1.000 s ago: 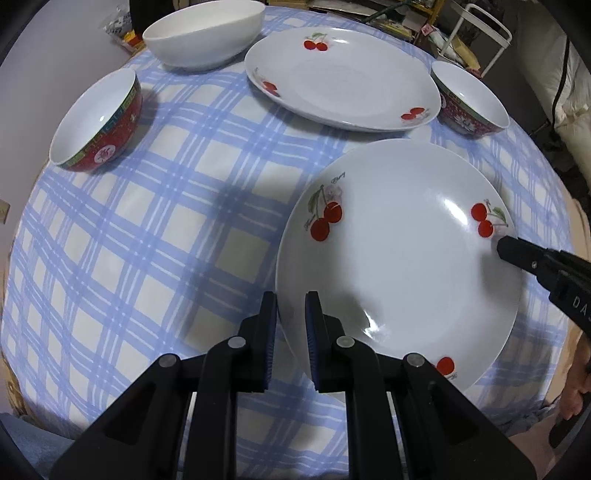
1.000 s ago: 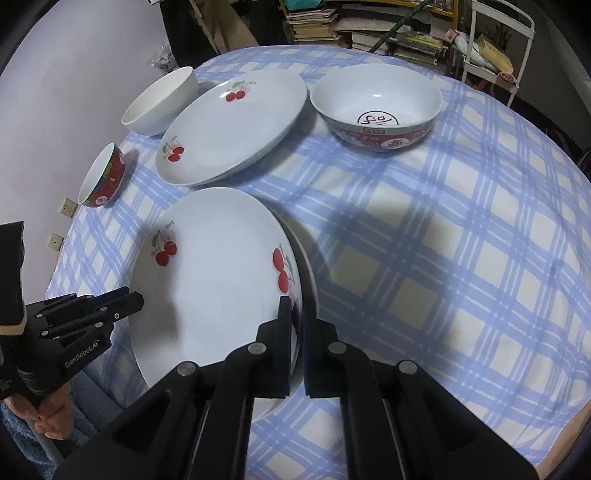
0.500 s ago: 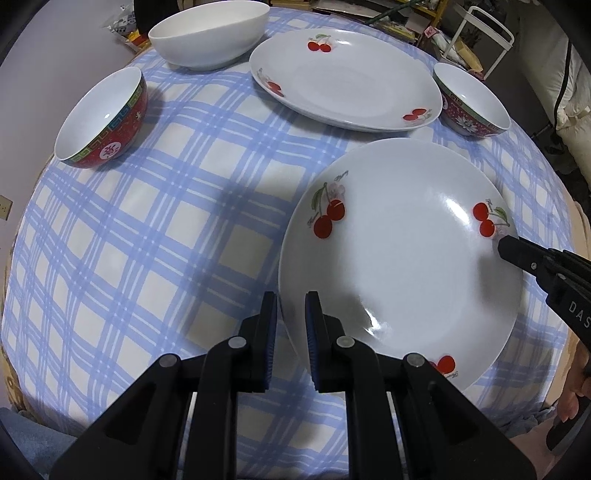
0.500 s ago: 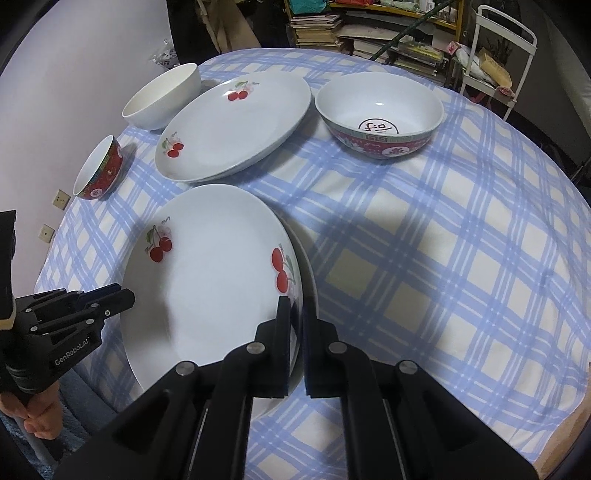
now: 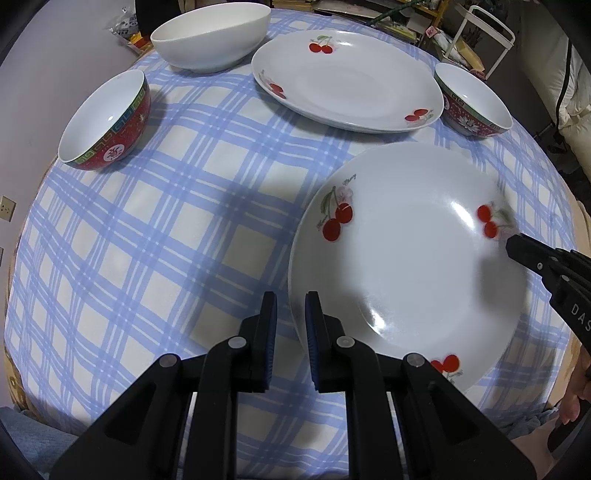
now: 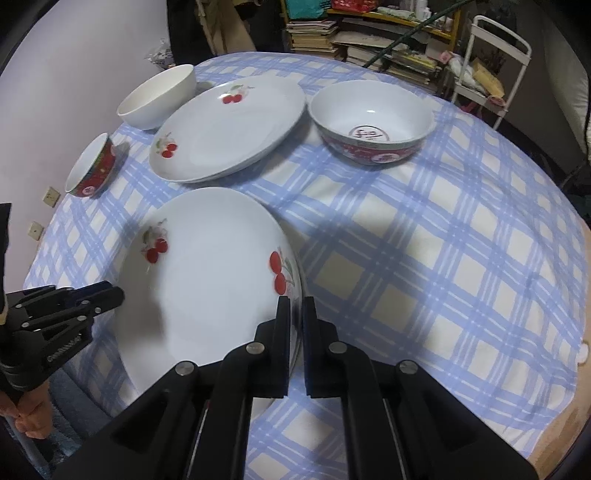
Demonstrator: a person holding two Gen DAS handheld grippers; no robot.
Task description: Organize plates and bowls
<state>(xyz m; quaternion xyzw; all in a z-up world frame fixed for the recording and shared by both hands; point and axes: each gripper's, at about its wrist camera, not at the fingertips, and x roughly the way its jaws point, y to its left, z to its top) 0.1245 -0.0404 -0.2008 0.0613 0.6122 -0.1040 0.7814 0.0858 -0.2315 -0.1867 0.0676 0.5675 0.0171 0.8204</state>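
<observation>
1. I am holding my left gripper (image 5: pixel 290 314) at the near plate's (image 5: pixel 406 258) left rim, pointing steeply down at the table (image 5: pixel 147 240).
2. Its jaws are standing a little apart, and the rim is running between them; I cannot tell whether the pads are pressing on it.
3. I am holding my right gripper (image 6: pixel 295 317) on the opposite rim of the same plate, jaws closed on the edge just below a pair of painted cherries.
4. In the right wrist view that side of the plate is riding above the checked cloth (image 6: pixel 443 258), with a dark gap under the rim, so the plate is sitting tilted.
5. The plate is lying at the near edge of the table, between my two grippers, face up, with cherry prints around its rim.
6. A second cherry plate (image 5: pixel 347 81) is lying flat farther back, well apart from the near one.
7. A white bowl (image 5: pixel 210 35) is standing at the far left, just beside that second plate.
8. A small red bowl (image 5: pixel 105 122) is standing on the left side of the table, apart from everything else.
9. A larger red-patterned bowl (image 6: pixel 371 123) is standing to the right of the far plate, very close to its rim.
10. My hand (image 6: pixel 31 424) is showing under the left gripper in the right wrist view, wrapped around its handle.
11. Shelves of books and papers (image 6: pixel 369 44) and a white rack (image 6: pixel 487 66) are standing beyond the table.
</observation>
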